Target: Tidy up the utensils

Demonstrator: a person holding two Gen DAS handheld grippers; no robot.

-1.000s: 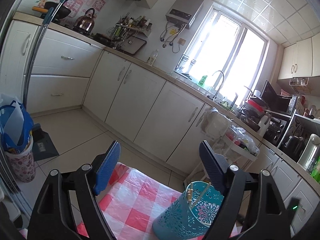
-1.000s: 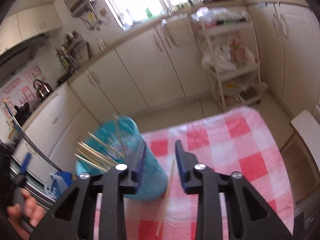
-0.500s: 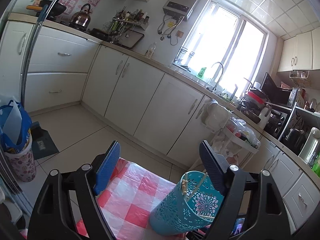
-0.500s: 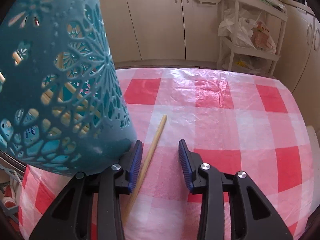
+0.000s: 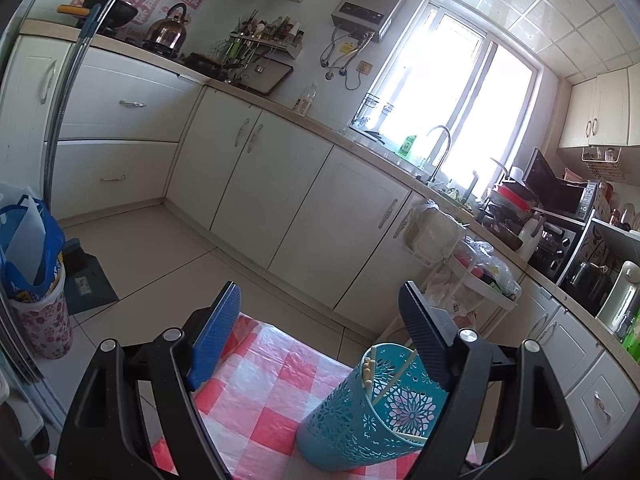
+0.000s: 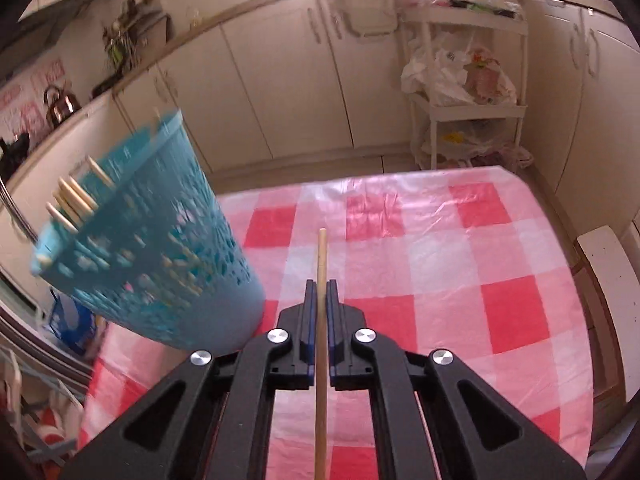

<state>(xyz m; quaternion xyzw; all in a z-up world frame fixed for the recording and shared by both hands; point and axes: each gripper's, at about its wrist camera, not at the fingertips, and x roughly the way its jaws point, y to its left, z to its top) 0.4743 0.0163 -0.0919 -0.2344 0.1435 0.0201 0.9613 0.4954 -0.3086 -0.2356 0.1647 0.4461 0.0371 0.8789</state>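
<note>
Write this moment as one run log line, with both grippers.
right gripper: shut on chopstick | left gripper: open, empty | teal holder: upright on checked tablecloth, chopsticks inside

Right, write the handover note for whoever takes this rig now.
Right tool: shut on a chopstick, which runs lengthwise between the pads and sticks out ahead over the checked cloth.
Left tool: open, holding nothing; the holder stands by its right finger, apart from the pads.
Holder: teal, upright on the cloth, several chopsticks already inside.
Done: the loose chopstick is gripped.
Left: drop it into the holder; no other loose utensils show on the cloth.
</note>
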